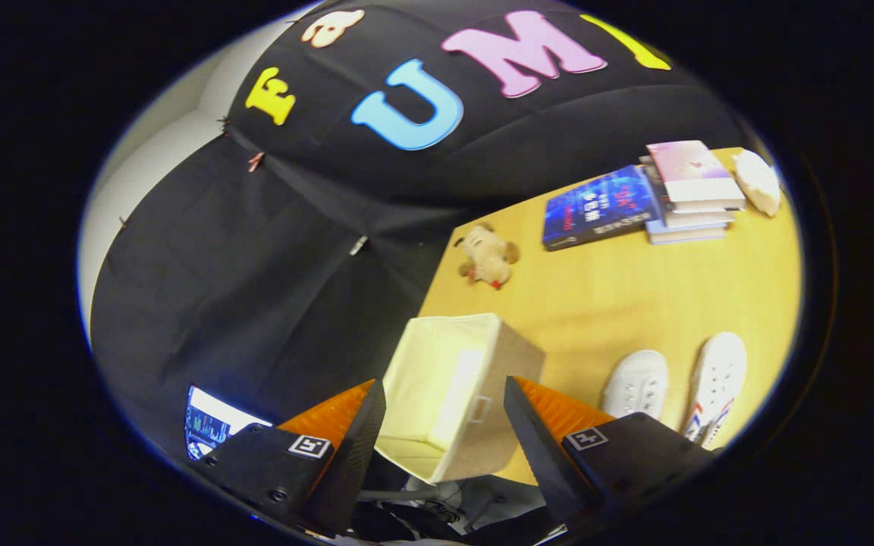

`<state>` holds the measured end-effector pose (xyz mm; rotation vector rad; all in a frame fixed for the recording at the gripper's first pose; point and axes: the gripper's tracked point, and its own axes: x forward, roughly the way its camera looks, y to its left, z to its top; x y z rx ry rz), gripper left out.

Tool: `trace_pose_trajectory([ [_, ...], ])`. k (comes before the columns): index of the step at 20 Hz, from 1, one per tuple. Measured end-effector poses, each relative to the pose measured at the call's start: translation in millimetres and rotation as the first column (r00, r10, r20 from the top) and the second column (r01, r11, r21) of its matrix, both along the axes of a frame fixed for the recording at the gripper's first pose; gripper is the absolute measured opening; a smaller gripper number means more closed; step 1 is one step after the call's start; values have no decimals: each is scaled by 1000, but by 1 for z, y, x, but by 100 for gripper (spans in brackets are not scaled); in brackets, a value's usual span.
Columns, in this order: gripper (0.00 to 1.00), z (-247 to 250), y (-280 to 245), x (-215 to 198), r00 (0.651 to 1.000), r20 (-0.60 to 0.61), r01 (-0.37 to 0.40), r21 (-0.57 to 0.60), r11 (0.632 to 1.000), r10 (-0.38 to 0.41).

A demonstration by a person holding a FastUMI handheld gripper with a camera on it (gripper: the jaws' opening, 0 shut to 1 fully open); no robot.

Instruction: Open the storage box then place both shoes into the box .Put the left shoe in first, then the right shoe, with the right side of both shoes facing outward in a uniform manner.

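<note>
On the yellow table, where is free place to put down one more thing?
The widest bare patch of the table lies between the plush toy, books, storage box and two shoes. It is crowded around the books. The open gripper frames the box.

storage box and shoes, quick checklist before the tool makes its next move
1. Storage box open on top, inside bare: ok.
2. Tool fingers apart, holding nothing: ok.
3. Both shoes on the table, beside the box, apart from it: ok.
4. Which shoe is the left one: cannot tell.
5. Plush toy and books lie beyond the box, out of the way: ok.
6. Box sits at the table's corner, partly over the edge: not ok.
</note>
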<state>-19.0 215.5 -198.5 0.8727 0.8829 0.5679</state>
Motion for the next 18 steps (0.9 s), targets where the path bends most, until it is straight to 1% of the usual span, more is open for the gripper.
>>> trace_pose_trajectory([
  [3, 96, -56, -40, -8, 996, -76, 44, -140, 989, -55],
  [4, 96, -74, -50, -12, 993, -103, 40, -181, 983, -59],
  [6, 96, -117, -65, -26, 981, -185, 9, -277, 961, -63],
  [7, 96, -135, -69, -31, 973, -221, -7, -306, 952, -64],
  [10, 97, -170, -68, -38, 953, -298, -51, -333, 942, -54],
  [13, 96, -198, -63, -41, 942, -334, -99, -365, 926, -30],
  [15, 92, -216, -60, -43, 934, -357, -133, -393, 910, -18],
  [18, 90, -240, -54, -47, 917, -398, -168, -416, 894, -12],
])
